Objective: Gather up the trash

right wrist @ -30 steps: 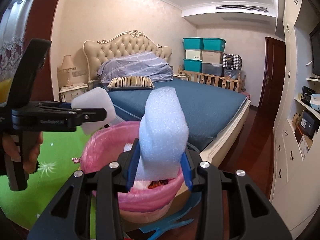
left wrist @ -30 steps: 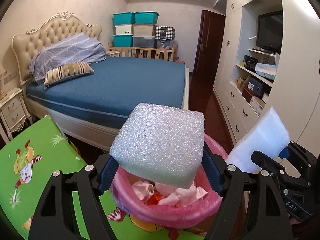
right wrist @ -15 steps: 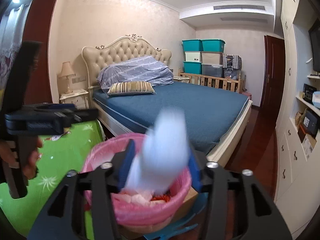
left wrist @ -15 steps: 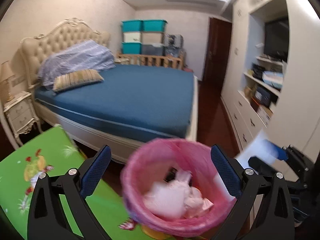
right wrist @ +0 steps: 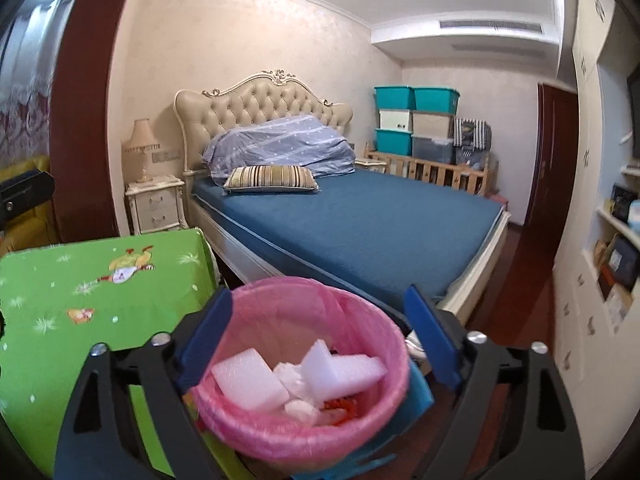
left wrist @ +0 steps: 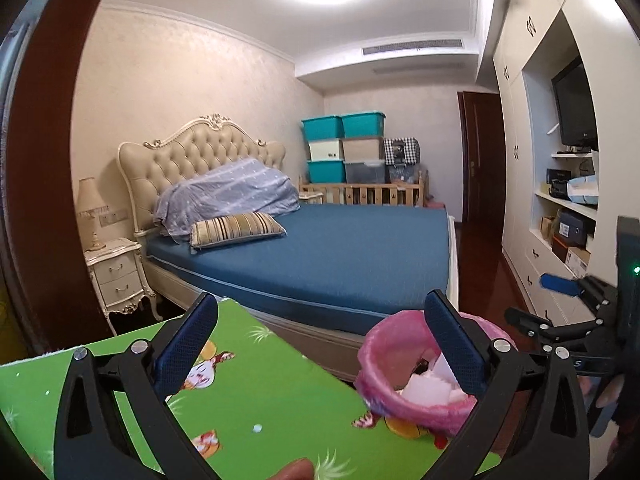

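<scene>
Now the right gripper (right wrist: 320, 322) hangs over the pink-lined bin (right wrist: 304, 432), its jaws opening with nothing pressed between the blue pads. White foam pieces (right wrist: 340, 372) lie inside the bin on crumpled tissue. Beside it, the left gripper (left wrist: 320, 344) is also spreading wide and empty, above the green cartoon mat (left wrist: 256, 400), whose right edge the bin touches. Beyond stands a blue bed (right wrist: 360, 216).

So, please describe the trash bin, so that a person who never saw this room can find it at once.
Find the big bed with the blue sheet. In front of its foot, beside the green cartoon mat, stands a small round bin. Only it wears a pink plastic liner and holds white foam pieces.
</scene>
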`<state>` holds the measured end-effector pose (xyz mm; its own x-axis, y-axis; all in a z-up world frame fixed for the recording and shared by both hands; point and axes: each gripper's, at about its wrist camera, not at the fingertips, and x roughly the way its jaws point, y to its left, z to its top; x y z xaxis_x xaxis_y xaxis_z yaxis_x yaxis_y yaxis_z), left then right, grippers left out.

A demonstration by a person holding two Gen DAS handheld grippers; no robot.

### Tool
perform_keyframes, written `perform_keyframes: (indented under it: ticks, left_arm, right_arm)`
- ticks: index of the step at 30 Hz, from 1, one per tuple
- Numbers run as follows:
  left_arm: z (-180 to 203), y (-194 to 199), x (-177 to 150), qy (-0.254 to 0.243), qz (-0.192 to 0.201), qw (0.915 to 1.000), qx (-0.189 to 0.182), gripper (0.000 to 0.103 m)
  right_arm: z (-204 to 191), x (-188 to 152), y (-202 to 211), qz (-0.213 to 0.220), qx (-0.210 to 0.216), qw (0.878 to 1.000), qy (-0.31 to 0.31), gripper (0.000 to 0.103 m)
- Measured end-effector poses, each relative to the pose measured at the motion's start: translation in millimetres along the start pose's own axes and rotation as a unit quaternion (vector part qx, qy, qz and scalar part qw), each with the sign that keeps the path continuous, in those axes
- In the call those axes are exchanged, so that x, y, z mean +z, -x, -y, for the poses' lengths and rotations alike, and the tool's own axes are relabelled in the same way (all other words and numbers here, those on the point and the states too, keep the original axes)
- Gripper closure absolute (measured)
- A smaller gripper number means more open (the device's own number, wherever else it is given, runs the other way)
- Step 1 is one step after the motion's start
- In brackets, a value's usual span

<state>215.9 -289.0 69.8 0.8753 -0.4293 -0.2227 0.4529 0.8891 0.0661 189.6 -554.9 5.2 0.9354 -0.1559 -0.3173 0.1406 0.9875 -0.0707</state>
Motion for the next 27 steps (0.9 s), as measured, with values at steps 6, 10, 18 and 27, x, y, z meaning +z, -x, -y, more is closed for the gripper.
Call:
perform_keyframes:
  ticks: [6,10,18,27]
  left_arm:
    - [12.1,23.4,-22.7,-0.009,-0.049,0.9985,0.024,0.006]
    - [21.1,33.0,-42.2,-0.013,-0.075,0.9971,0.003,0.006]
    - [37.2,34.0,-77.9,-0.002,-0.132,0.9907,-0.031,0.006]
    - [54.2,37.5,-86.3,-0.026,-0.134,0.9896,-0.046,0.006]
  right_arm:
    - [0.1,-15.6,46.7,-0.006,-0.032,0.999,0.004,0.005]
    - [2.5,-37.5,68.3,-0.025,-0.019,0.999,-0.022,0.005]
    - [-6.0,-70.3,74.3,-0.083,-0.008,0.996,-0.02,0.005]
    - [-6.7,-69.8,78.2,-0.076,0.012,0.997,-0.03,0.005]
